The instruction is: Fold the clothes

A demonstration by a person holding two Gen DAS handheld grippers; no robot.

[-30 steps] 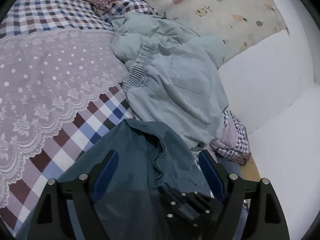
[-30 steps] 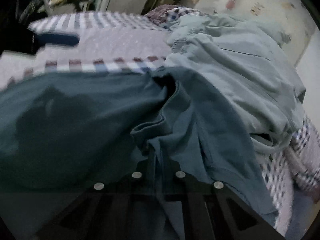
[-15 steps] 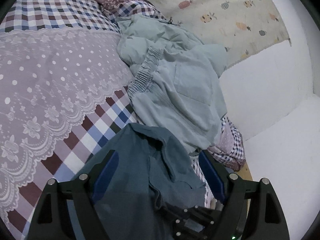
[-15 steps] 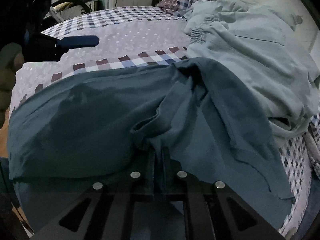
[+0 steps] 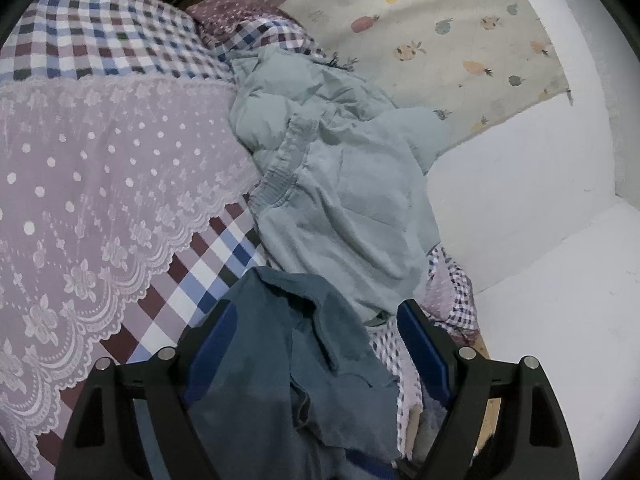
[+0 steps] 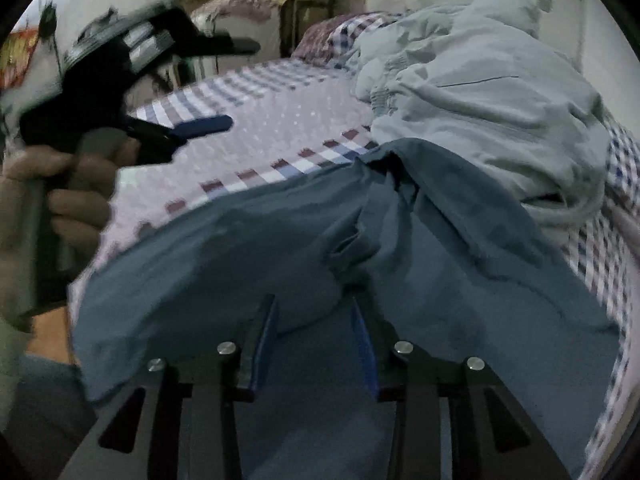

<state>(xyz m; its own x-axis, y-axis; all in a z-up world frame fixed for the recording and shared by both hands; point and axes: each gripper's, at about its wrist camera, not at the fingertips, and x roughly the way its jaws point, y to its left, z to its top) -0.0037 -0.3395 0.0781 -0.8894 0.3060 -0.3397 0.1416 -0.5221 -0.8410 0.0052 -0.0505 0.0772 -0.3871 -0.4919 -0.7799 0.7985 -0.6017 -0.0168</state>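
No readable text, labels, brand marks or numbers in either view. The cream wall cloth (image 5: pixel 432 36) carries only printed fruit motifs, no lettering. A red and yellow patch at the far left edge of the right wrist view (image 6: pixel 16 52) may be a printed sign, but it is too blurred to read. The dark teal garment (image 6: pixel 280 248) and the pale grey-green garment (image 5: pixel 344 184) show no tags or print.

The left wrist view looks down from above the bed's near edge, close over the dark teal garment (image 5: pixel 280 360), toward the wall. The right wrist view sits lower, nearly touching that garment. Both share the pale green clothes pile (image 6: pixel 500 120).
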